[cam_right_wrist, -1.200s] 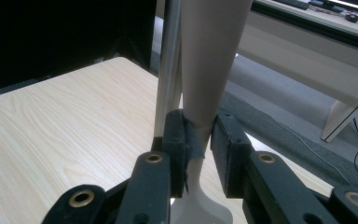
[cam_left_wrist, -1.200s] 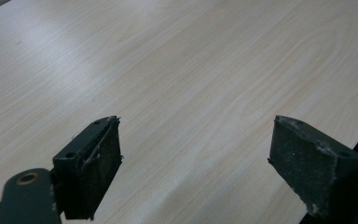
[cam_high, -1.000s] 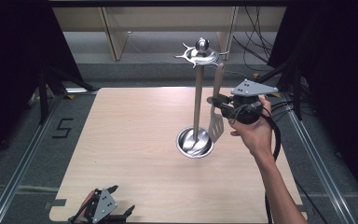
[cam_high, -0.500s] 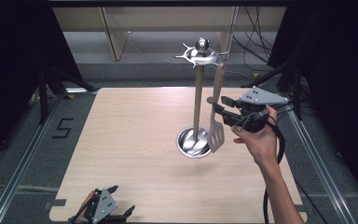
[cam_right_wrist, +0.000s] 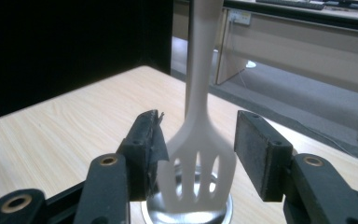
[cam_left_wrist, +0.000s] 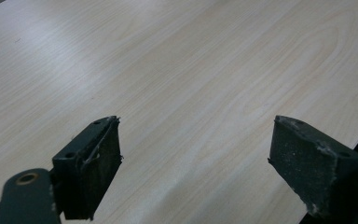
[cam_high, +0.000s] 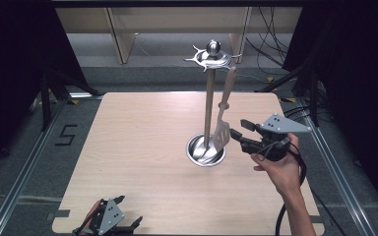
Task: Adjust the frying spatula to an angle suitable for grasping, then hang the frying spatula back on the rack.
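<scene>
Slotted spatula (cam_high: 222, 129), hung from utensil stand (cam_high: 208, 105) for storage; right gripper (cam_high: 236, 138) wide, jaws flanking its blade; left gripper (cam_high: 109, 222) wide, idle at table's (cam_high: 128, 147) near-left corner.

Wooden table (cam_high: 142, 147) (steel stand (cam_high: 207, 123) on it)

Table (cam_high: 142, 147) fills centre frame in the high view; utensil stand (cam_high: 207, 98) rises right of centre, its base dish (cam_high: 197, 153) on the tabletop. Slotted spatula (cam_high: 222, 129) hangs from the stand's top, just right of the pole, blade over the dish. Right gripper (cam_high: 237, 137) sits just right of the blade, jaws either side of it in the right gripper view; left gripper (cam_high: 109, 222) lies at the table's lower-left edge.
</scene>
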Demonstrator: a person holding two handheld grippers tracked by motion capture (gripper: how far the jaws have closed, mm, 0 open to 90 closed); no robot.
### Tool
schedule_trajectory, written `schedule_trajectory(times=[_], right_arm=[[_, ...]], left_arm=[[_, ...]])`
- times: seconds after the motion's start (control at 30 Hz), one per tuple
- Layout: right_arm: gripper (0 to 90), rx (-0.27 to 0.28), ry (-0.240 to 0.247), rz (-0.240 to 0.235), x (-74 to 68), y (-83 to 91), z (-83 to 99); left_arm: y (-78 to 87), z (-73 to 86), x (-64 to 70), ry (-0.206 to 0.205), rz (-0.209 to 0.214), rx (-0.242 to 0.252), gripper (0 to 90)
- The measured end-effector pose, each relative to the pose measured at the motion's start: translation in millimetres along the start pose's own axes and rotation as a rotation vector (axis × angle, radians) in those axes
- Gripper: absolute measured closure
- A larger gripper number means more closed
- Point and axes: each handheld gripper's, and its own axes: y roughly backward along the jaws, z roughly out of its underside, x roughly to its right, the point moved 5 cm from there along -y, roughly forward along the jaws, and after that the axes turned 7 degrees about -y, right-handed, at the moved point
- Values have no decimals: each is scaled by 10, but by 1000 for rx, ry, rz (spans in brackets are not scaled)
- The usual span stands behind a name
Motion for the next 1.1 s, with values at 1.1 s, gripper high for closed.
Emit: schedule_trajectory(times=[1.1], right_arm=[[418, -142, -126, 14, 279, 83, 1060]], left_arm=[[-7, -30, 67, -13, 5, -13, 154]])
